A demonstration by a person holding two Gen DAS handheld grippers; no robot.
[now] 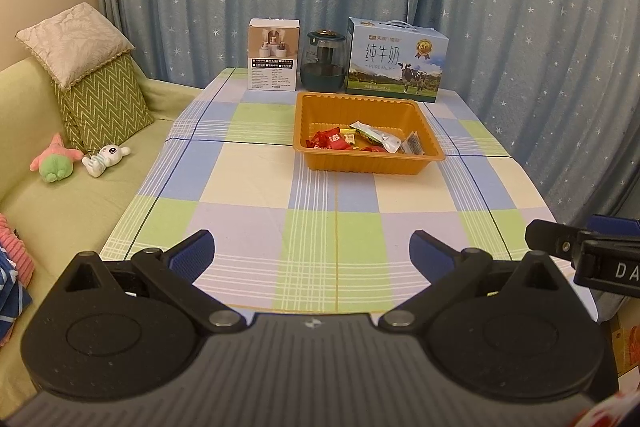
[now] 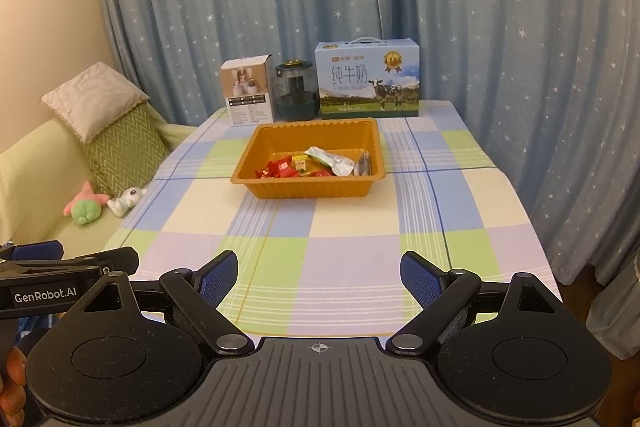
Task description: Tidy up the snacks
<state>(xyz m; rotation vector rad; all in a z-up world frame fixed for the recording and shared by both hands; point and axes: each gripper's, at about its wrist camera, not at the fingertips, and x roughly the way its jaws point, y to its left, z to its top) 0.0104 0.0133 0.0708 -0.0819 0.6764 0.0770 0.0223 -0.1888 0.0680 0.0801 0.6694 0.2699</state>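
Left gripper [image 1: 312, 251] stood wide apart, empty, above the near edge of the checked tablecloth [image 1: 256, 179]; right gripper [image 2: 319, 273] likewise spread, gripping nothing; farther off, snacks [image 1: 360, 139] lay in the orange tray [image 1: 316, 107], mid-table, before the milk carton [image 1: 396, 57].

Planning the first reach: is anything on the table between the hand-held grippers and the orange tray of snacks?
Nothing visible. Only bare checked tablecloth lies between both open hand-held grippers and the orange tray; the boxes and jar stand behind it.
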